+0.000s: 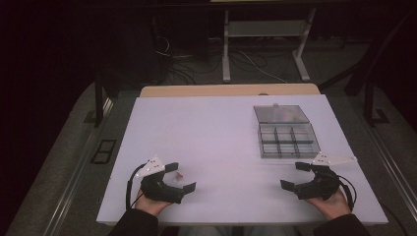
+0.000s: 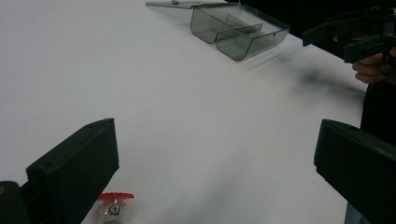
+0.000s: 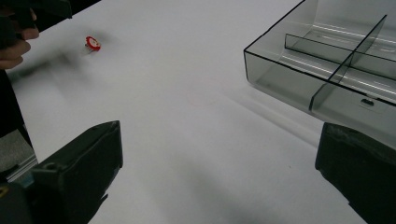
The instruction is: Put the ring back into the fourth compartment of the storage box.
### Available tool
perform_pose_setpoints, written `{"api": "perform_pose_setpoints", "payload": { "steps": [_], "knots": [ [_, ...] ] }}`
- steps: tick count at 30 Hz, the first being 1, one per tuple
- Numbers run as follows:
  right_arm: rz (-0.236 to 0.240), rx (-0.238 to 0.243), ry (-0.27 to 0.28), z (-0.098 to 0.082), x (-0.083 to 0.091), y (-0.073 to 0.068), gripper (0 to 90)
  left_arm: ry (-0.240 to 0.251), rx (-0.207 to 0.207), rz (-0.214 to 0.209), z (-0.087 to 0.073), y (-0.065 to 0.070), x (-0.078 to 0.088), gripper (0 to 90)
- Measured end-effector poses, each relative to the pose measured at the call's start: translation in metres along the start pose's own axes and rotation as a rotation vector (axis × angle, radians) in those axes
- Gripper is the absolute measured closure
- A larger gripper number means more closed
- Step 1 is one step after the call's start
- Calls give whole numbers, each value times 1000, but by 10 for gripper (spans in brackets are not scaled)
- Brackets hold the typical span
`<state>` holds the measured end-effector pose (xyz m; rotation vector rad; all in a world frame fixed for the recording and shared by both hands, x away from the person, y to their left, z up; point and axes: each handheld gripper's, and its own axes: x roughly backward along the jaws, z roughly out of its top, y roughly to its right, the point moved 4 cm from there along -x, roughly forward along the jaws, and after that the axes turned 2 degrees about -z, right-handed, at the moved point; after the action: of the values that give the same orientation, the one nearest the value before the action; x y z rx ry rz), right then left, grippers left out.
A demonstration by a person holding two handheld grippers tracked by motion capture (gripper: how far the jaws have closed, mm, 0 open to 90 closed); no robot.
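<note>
A small red-topped part (image 1: 180, 175) lies on the white table (image 1: 206, 137) between the jaws of my left gripper (image 1: 180, 177), which is open near the front left edge. In the left gripper view the red part (image 2: 115, 204) sits beside the left jaw, low in the frame. My right gripper (image 1: 295, 176) is open at the front right with nothing between its jaws. A smoky clear compartment box (image 1: 287, 139) stands just beyond it, lid (image 1: 280, 114) folded back. The right gripper view shows the box (image 3: 327, 70) close ahead on the right and the red part (image 3: 93, 43) far off.
A wooden board edge (image 1: 228, 90) runs along the table's far side. Beyond it are desk legs (image 1: 226, 49) and cables on a dark floor. Wide bare table surface lies between the grippers and the box.
</note>
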<state>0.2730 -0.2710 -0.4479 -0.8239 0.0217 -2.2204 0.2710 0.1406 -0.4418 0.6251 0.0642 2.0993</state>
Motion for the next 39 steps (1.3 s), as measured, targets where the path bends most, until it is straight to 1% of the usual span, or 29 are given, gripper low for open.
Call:
{"api": "perform_pose_setpoints", "payload": {
  "steps": [4, 5, 9, 10, 14, 15, 19, 20, 22, 24, 26, 28, 30, 32, 33, 36, 39],
  "knots": [
    [-2, 3, -2, 1, 0, 0, 1, -7, 2, 6, 1, -1, 1, 0],
    [-2, 3, -2, 1, 0, 0, 1, -19, 4, 5, 3, -2, 3, 0],
    [-2, 4, -4, 0, 0, 0, 2, -29, 10, 6, 6, -1, 5, 0],
    [-2, 5, -6, 0, 0, 0, 1, -47, -5, 14, 8, -2, 6, 0],
    [-2, 6, -9, 0, 0, 0, 2, -57, -8, 26, 11, -4, 9, 0],
    [-2, 7, -10, 0, 0, 0, 1, -69, -12, 30, 11, -6, 11, 0],
    [-2, 5, -9, 0, 0, 0, 2, -85, -8, 42, 14, -11, 13, 0],
    [-3, 5, -10, 0, 0, 0, 1, -98, -6, 46, 15, -14, 14, 0],
    [-3, 4, -13, 0, 0, 0, 1, -104, -5, 50, 16, -16, 14, 0],
    [-3, 4, -14, 0, 0, 0, 1, -118, 4, 56, 17, -21, 14, 0],
    [-3, 5, -14, 0, 0, 0, 2, -123, 8, 57, 17, -23, 13, 0],
    [-3, 7, -16, -1, 0, 0, 2, -140, 9, 59, 17, -27, 12, 0],
    [-3, 7, -17, -1, 0, 0, 2, -148, 5, 58, 17, -29, 11, 0],
    [-3, 8, -18, -1, 0, 0, 2, -164, 12, 59, 18, -32, 8, 0],
    [-2, 8, -18, -1, 0, 0, 2, -164, 12, 59, 18, -32, 8, 0],
    [-3, 12, -18, -1, -1, 0, 1, -189, 16, 59, 16, -36, 5, 0],
    [-2, 15, -20, -1, -1, 0, 2, -203, 17, 60, 15, -37, 3, 0]
  ]
}}
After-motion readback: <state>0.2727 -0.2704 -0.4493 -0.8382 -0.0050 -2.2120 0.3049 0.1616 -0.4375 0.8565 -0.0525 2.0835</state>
